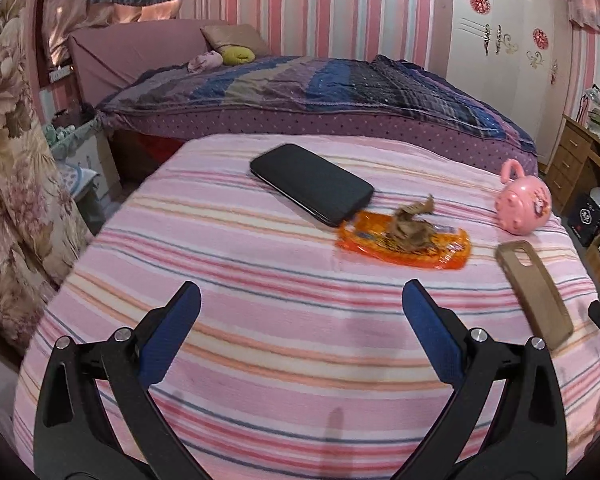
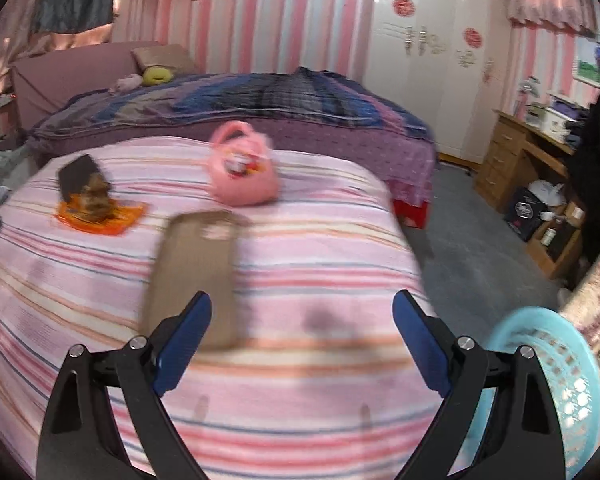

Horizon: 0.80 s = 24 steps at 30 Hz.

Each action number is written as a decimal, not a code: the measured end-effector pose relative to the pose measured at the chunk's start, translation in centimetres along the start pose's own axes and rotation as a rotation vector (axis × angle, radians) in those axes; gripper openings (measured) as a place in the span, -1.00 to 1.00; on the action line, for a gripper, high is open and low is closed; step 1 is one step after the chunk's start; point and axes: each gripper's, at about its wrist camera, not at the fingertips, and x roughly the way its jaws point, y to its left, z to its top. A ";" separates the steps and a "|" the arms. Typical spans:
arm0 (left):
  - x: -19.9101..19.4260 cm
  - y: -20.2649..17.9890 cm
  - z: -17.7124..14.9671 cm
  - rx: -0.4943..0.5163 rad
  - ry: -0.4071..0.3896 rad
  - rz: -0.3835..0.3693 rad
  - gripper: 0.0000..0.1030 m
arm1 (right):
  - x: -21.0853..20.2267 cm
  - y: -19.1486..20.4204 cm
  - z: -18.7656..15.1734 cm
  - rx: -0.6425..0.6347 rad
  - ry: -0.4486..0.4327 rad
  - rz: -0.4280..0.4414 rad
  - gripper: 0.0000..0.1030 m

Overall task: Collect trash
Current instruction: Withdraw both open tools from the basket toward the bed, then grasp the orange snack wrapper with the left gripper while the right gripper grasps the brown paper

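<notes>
An orange snack wrapper (image 1: 404,246) lies flat on the pink striped cloth, with a crumpled brown scrap (image 1: 412,226) on top of it. Both show blurred in the right wrist view, wrapper (image 2: 100,218) and scrap (image 2: 94,196), at the far left. My left gripper (image 1: 302,300) is open and empty, hovering over the cloth short of the wrapper. My right gripper (image 2: 302,312) is open and empty, its left finger over the near end of a brown phone case (image 2: 196,272). A light blue mesh basket (image 2: 556,364) stands off the table's right edge.
A black phone (image 1: 312,184) lies just behind the wrapper, touching it. A pink toy pot (image 1: 524,204) stands at the right, the phone case (image 1: 536,292) in front of it. A bed lies behind the table (image 1: 260,340); a wooden desk (image 2: 520,160) stands on the right.
</notes>
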 end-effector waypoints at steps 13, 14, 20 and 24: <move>2.5 6.2 2.6 -0.062 -0.008 0.043 0.89 | 5.0 13.1 5.7 -0.109 0.000 0.215 0.75; 2.7 6.7 2.7 -0.068 -0.007 0.057 0.89 | 5.5 14.0 5.9 -0.111 0.005 0.232 0.75; 3.6 8.2 2.7 -0.077 0.007 0.110 0.89 | 8.6 18.1 7.0 -0.121 0.050 0.295 0.72; 4.2 8.2 2.6 -0.044 0.013 0.135 0.89 | 10.1 20.1 7.6 -0.143 0.085 0.328 0.51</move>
